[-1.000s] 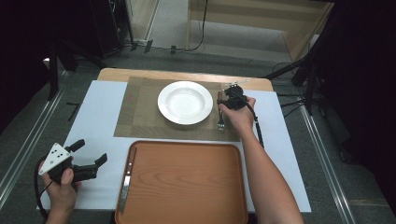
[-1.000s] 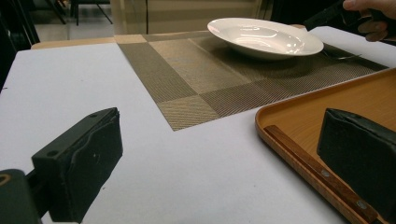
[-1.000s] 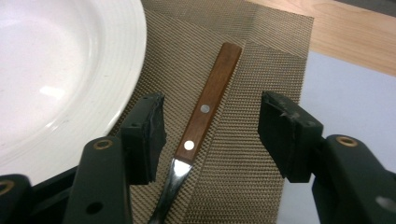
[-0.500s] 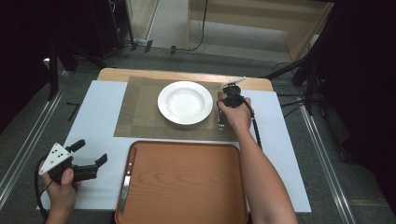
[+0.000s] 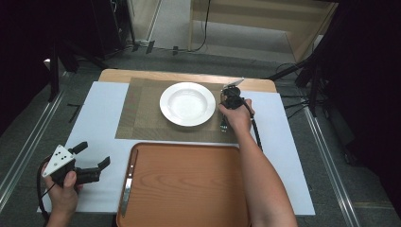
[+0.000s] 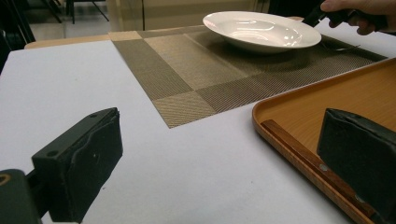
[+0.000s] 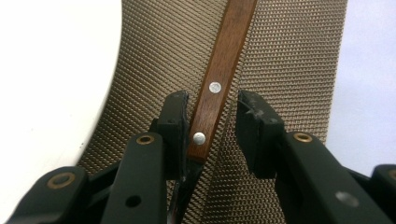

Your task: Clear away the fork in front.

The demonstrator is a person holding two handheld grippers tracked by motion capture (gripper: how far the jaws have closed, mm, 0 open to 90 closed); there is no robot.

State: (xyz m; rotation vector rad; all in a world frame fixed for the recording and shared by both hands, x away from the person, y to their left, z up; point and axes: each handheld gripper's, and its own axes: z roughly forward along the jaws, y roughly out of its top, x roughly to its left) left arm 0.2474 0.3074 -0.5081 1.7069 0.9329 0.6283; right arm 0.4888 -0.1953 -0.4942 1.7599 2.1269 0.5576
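Two grippers are at work over a white sheet (image 5: 94, 118) on a wooden table (image 5: 123, 74). At the far right of the woven brown placemat (image 5: 142, 113), just right of the white deep plate (image 5: 187, 103), the right gripper (image 5: 226, 116) points down over a wooden-handled fork (image 5: 223, 126). From the right gripper view, its jaws have just been closing and stand narrowly apart around the fork's handle (image 7: 219, 79), which has two metal rivets and lies flat on the placemat (image 7: 280, 70). The left jaw sits right against the handle's edge; the right jaw has a clear gap of mat showing between it and the wood, so the handle is bracketed but not clamped. The plate's rim (image 7: 56, 70) curves along the left of that view.

At the near left of the table, the left gripper (image 5: 92, 163) hovers over the white sheet beside an orange-brown tray (image 5: 189, 189), its jaws wide apart with nothing between them. A wooden-handled knife (image 5: 127, 184) lies along the tray's left edge; in the left gripper view its riveted handle (image 6: 303, 158) runs just inside the tray's rim (image 6: 261, 119), with the plate (image 6: 261, 30) and the fork's tines (image 6: 343, 46) farther off.

No brand, label or writing can be read on any of these things.
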